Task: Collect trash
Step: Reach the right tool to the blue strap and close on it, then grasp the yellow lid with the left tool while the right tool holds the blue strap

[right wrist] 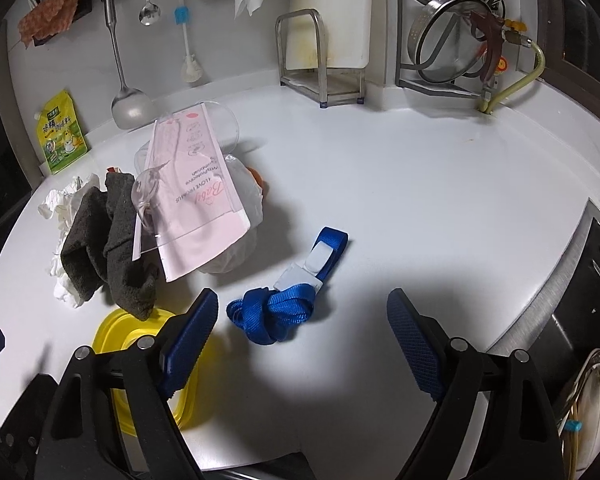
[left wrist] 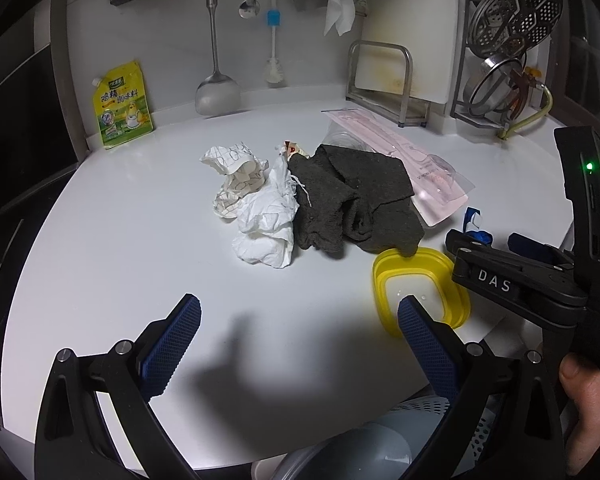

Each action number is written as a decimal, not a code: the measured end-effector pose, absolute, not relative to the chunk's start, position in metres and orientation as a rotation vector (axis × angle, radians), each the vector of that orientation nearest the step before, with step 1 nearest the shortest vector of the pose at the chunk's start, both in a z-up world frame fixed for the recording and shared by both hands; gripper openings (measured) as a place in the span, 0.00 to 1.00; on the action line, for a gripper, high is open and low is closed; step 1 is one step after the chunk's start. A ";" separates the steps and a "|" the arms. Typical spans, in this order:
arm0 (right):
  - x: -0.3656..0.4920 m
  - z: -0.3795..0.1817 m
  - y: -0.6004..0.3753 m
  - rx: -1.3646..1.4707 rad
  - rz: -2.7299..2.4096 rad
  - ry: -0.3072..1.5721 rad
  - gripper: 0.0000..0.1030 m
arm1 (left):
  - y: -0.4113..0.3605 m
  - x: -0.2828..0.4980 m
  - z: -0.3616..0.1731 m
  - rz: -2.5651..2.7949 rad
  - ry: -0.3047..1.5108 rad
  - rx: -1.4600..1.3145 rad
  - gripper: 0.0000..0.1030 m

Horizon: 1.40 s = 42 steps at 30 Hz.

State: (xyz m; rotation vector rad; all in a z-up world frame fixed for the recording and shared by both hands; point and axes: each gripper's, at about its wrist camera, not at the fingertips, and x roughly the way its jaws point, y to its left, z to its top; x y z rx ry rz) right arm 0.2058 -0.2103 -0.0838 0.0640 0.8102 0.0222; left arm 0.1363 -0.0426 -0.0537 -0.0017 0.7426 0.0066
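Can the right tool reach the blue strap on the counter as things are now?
Probably yes. The right tool is open, and the blue strap lies just ahead between its fingers on bare white counter. Nothing covers it; the yellow lid sits off to the left.

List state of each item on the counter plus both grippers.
left gripper: jaws open, empty
right gripper: jaws open, empty
tissue: crumpled
checked paper: crumpled
grey cloth: bunched, corner on yellow lid
yellow lid: lying flat
pink package: atop the pile
blue strap: knotted, loose
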 end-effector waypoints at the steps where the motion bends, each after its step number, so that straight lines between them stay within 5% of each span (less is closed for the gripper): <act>1: 0.207 -0.084 -0.211 0.069 0.027 0.816 0.60 | -0.044 0.137 -0.054 0.004 0.743 -0.003 0.94; 5: 0.209 -0.087 -0.215 0.081 0.035 0.830 0.25 | -0.053 0.139 -0.056 -0.006 0.745 -0.009 0.94; 42: 0.121 -0.066 -0.295 0.232 -0.020 0.683 0.22 | -0.118 0.176 -0.085 -0.015 0.846 0.011 0.93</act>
